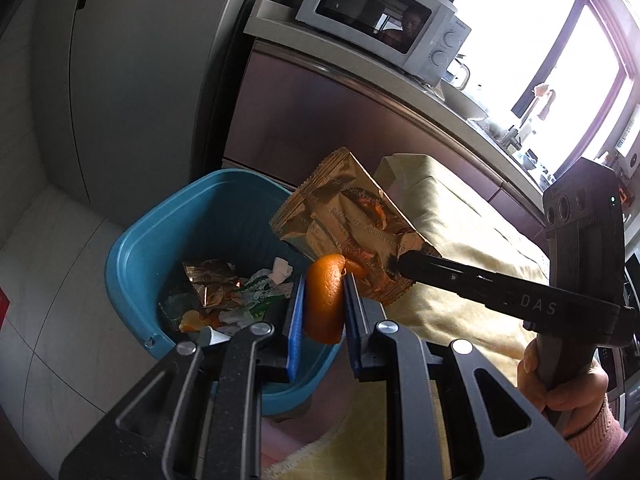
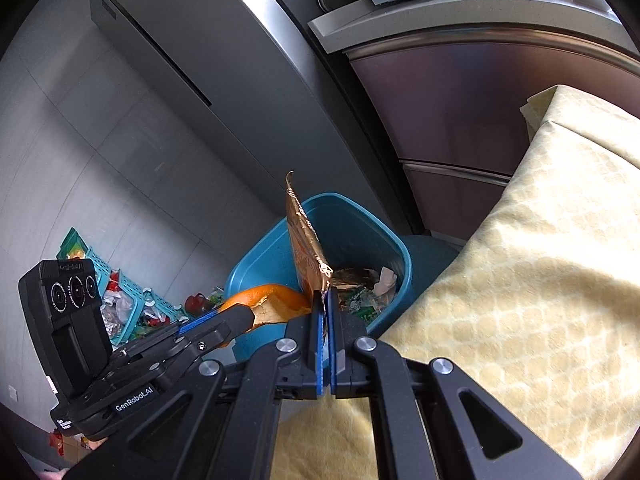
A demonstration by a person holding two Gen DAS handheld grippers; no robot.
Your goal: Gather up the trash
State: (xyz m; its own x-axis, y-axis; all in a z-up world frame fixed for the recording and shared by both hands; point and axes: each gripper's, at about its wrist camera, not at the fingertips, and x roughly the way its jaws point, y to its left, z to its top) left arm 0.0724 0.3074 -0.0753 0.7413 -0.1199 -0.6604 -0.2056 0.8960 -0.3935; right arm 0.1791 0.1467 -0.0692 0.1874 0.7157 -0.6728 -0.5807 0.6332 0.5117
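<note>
At lower centre, above the blue plastic bin, our left gripper pinches a curved, light, bendy orange peel across its middle, while our right gripper, fingers clamped, grips a crinkly gold foil wrapper by its corner.

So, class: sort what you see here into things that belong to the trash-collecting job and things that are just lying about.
Part of the job:
- orange peel, held in the left gripper
- gold wrapper, held in the right gripper
- blue bin, with trash already inside

Just lying about:
- microwave
- yellow cloth
- teal basket
</note>
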